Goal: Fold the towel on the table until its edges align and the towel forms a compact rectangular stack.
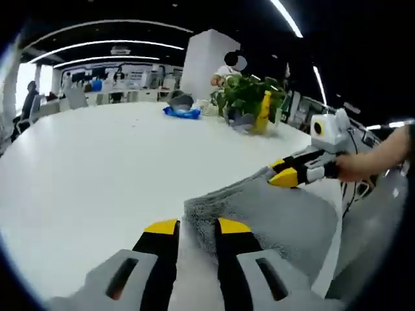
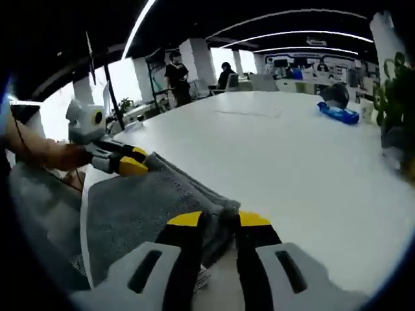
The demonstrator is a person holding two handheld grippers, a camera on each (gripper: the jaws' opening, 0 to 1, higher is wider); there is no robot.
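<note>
A grey towel (image 1: 272, 214) lies folded near the edge of the white table (image 1: 97, 168). In the left gripper view my left gripper (image 1: 198, 227) has one towel corner between its yellow tips, and the jaws are shut on it. My right gripper (image 1: 285, 173) comes in from the right, held by a hand, and pinches the far corner. In the right gripper view the towel (image 2: 136, 207) bunches between the tips of my right gripper (image 2: 219, 220), while the left gripper (image 2: 133, 162) grips the other corner.
A potted plant (image 1: 246, 97), a yellow bottle (image 1: 264, 113) and a blue packet (image 1: 181, 113) stand at the table's far side. The blue packet (image 2: 337, 113) is also far off in the right gripper view. The table edge runs just beside the towel. People stand (image 2: 175, 78) beyond the table.
</note>
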